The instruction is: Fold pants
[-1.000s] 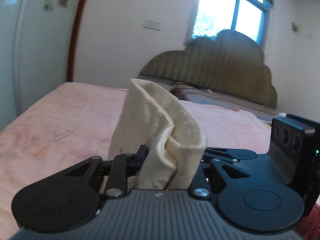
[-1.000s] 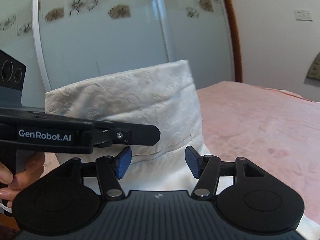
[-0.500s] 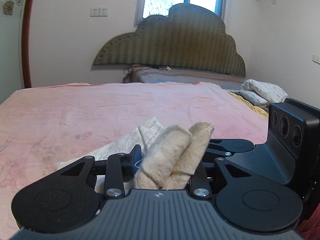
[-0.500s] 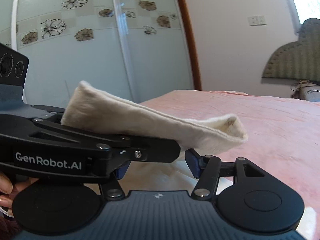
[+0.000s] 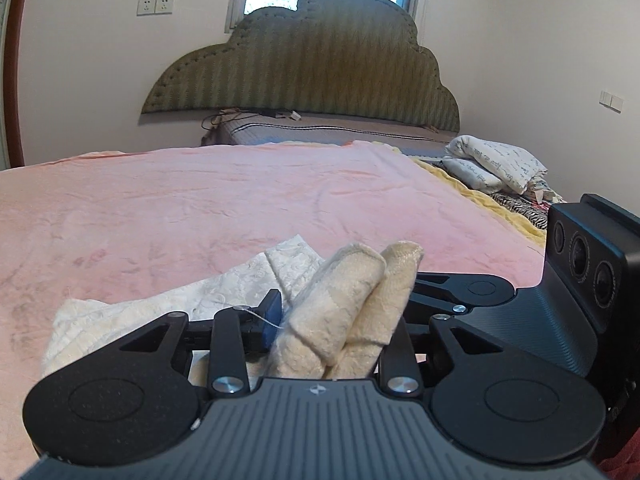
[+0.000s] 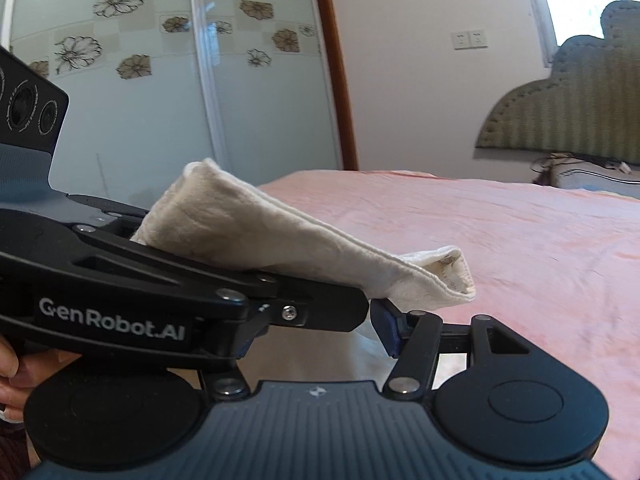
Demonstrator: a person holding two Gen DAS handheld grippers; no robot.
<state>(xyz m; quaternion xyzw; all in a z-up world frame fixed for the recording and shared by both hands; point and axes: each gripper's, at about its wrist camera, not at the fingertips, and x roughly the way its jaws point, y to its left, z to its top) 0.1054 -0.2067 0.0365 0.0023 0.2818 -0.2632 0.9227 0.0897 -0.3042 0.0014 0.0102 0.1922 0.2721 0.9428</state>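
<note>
The left tool (image 5: pixel 332 320) is closed on a doubled edge of the cream, textured-fabric pants (image 5: pixel 344 312); two rolled layers stand up between its fingers. The rest of the garment lies flat on the pink blanket-covered bed (image 5: pixel 240 200), spreading away to the left of and ahead of this tool.

In the right wrist view, the held fold runs as a long band across the frame, from upper left down to a free open end at lower right (image 6: pixel 452 276). This band is the long axis of the fold. It rests on top of the left tool's black body and ends just above the right tool (image 6: pixel 316 332). The right tool's jaws stand wide apart with nothing between them; one blue pad (image 6: pixel 384 326) shows directly under the free end, while the other is largely hidden behind the left tool.

Judgement: the fold is being laid down. The left tool is the nearer one and carries the cloth; the right tool sits below and beside the free end, placed to take or smooth it.

Obstructions: the left tool's body crosses in front of the right tool. A stack of printed pillows (image 5: pixel 496 164) and an olive padded headboard (image 5: pixel 304 60) stand well apart at the far end.
</note>
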